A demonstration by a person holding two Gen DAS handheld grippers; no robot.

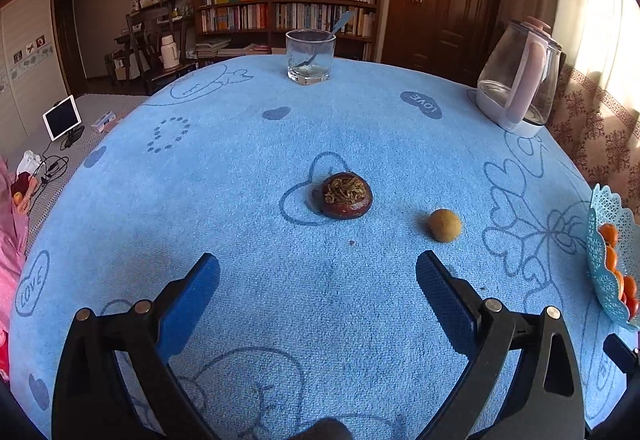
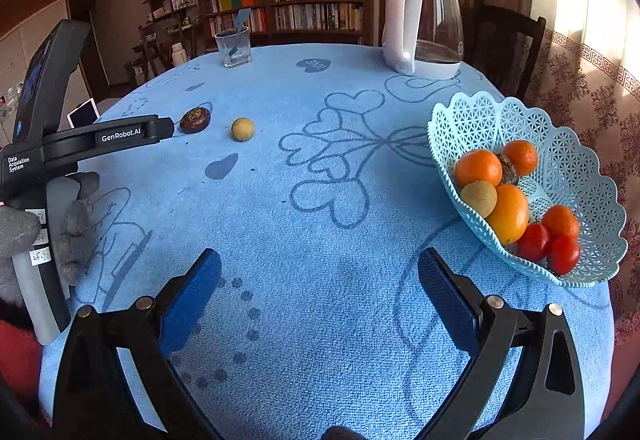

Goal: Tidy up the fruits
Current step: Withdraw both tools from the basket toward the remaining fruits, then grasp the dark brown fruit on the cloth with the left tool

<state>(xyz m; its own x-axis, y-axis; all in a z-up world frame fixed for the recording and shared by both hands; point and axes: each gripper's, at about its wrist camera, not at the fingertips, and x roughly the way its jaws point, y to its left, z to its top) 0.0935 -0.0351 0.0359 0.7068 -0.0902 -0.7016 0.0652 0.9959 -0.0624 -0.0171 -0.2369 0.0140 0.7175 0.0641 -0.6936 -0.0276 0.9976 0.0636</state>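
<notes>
- Left gripper (image 1: pixel 318 274): jaws released, nothing between them, hovering over the blue towelling worktop (image 1: pixel 240 200).
- At 12 o'clock, a dark-red flattened fruit (image 1: pixel 346 195), dried calyx on top.
- At 1 o'clock, a small tan round fruit (image 1: pixel 444 225).
- Right gripper (image 2: pixel 320 272): jaws released; pale-blue lattice plastic basket (image 2: pixel 560 144) of oranges and tomatoes at 2 o'clock.

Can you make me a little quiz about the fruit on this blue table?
1. True or false: the left gripper is holding a fruit.
2. How many fruits lie loose on the tablecloth?
3. Which is nearer the basket: (a) the dark fruit or (b) the tan round fruit?

Key: 1. False, both the left gripper and the right gripper are open and empty. 2. Two. 3. b.
</notes>
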